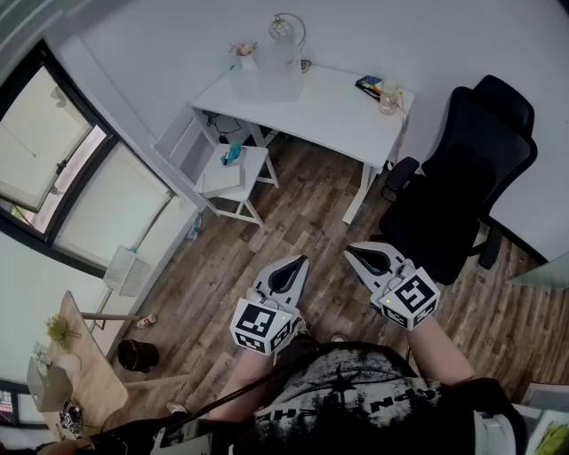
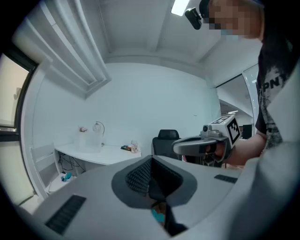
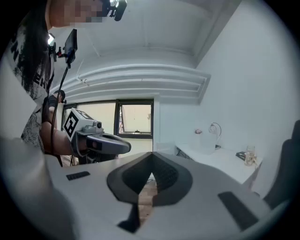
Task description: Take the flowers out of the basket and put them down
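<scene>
The basket point(image 1: 267, 75) is a pale, see-through container at the back of the white desk point(image 1: 333, 115), far ahead of me. Small pink flowers point(image 1: 242, 48) show at its left rim. My left gripper point(image 1: 300, 261) and right gripper point(image 1: 349, 251) hang side by side in front of my chest, above the wood floor, both shut with nothing between the jaws. The left gripper view shows its own closed jaws, the basket point(image 2: 91, 140) far off on the desk, and the right gripper point(image 2: 178, 146) beside it. The right gripper view shows the basket point(image 3: 207, 140) and the left gripper point(image 3: 125, 146).
A black office chair point(image 1: 462, 178) stands right of the desk. On the desk are a lamp point(image 1: 286, 27) and a glass jar point(image 1: 388, 96). A low white side table point(image 1: 233, 173) sits by the window. A black bin point(image 1: 138, 355) and a wooden table point(image 1: 84, 364) are at lower left.
</scene>
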A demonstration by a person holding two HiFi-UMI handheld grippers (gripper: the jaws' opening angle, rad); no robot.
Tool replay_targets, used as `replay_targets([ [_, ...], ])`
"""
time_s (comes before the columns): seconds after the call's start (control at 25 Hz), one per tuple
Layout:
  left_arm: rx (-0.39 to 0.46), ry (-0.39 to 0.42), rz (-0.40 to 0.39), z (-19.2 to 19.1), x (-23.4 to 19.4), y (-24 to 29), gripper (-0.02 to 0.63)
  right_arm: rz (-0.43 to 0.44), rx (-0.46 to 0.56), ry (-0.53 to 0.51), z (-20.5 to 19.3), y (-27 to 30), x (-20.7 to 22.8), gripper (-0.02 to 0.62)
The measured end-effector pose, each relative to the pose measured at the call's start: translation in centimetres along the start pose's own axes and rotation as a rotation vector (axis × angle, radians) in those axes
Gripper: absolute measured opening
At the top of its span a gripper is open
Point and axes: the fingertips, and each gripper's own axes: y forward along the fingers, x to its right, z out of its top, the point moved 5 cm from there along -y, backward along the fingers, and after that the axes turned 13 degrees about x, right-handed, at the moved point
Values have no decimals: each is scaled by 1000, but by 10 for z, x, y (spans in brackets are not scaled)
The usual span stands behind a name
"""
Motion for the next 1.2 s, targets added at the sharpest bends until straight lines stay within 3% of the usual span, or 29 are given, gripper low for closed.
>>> replay_targets([
  [0.8, -1, 27, 37, 2, 10, -1, 12, 31, 31, 7, 10, -8, -1, 15],
  [1.2, 29, -14, 69, 0, -1, -2, 12, 68, 19, 21, 2, 5, -5, 15],
])
